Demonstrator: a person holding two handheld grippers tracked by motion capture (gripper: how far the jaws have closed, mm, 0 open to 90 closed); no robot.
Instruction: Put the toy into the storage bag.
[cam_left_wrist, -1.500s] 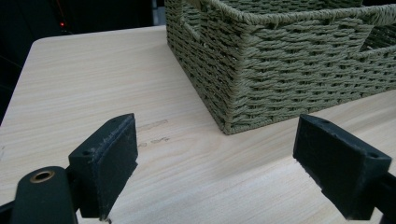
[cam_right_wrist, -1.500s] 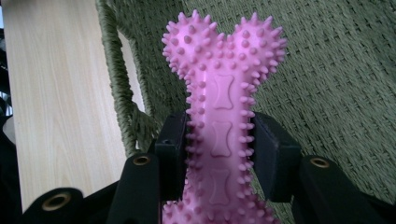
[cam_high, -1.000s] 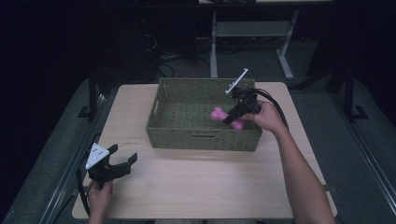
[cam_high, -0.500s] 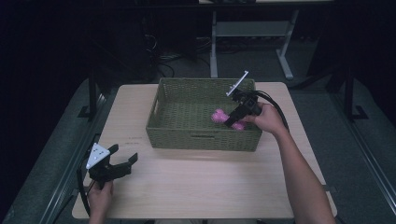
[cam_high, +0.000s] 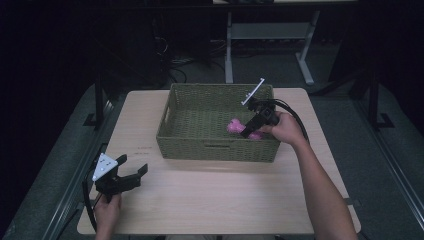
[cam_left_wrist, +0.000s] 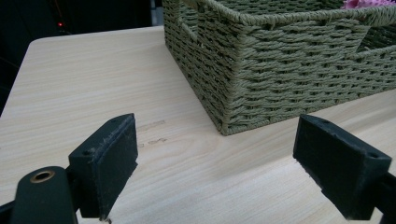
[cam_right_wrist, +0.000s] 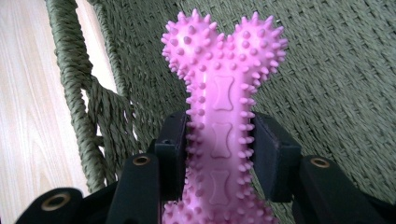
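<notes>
1. Right gripper (cam_high: 248, 131) reaches into the olive-green woven rectangular basket (cam_high: 215, 150); both pads clamped on the shaft of a pink spiky rubber bone-shaped toy (cam_right_wrist: 222, 112).
2. Toy sits inside the basket near its right end, its knobbed head pointing toward the woven wall.
3. Basket's front wall stands between the toy and the near table edge.
4. Left gripper (cam_left_wrist: 215, 161) rests over the light wooden table (cam_high: 225, 200) at the near-left corner, jaws spread wide, nothing between them, well apart from the basket.

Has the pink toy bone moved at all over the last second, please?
No. The pink toy bone sits at the same spot inside the basket, near its right wall, clamped by the right gripper.
</notes>
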